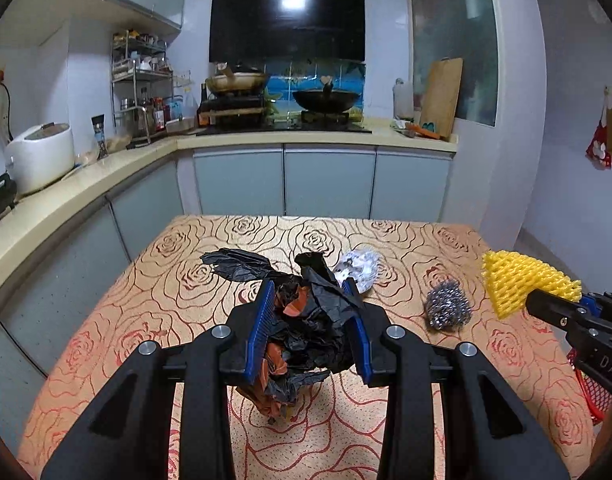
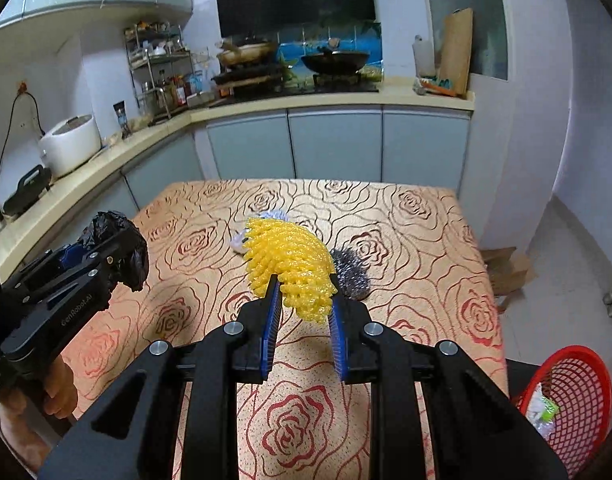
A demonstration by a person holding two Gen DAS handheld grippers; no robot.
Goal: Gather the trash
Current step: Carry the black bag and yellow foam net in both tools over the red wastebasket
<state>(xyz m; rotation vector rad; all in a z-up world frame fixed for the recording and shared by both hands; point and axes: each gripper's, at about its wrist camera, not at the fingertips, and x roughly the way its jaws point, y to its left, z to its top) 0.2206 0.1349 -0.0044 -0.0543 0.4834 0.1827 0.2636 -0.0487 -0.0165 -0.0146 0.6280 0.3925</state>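
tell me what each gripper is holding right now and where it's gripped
The left gripper clamps a crumpled black and orange plastic bag around its bunched middle. The right gripper pinches a yellow foam fruit net at its near lower edge.

Counted are one black bag (image 1: 306, 320), one yellow foam net (image 2: 289, 264), one steel scourer (image 1: 448, 306), one white wad (image 1: 360, 270) and one red basket (image 2: 566, 400).

A kitchen with pale walls. A table (image 1: 209, 280) under a rose-patterned cloth fills the foreground. At twelve o'clock a black hood (image 1: 286, 20) hangs above the stove (image 1: 283, 126), glare on its glass. A cream counter (image 1: 85, 184) runs from nine to one o'clock over grey cabinets (image 1: 330, 182). At two o'clock, perhaps a frosted window (image 1: 454, 40).
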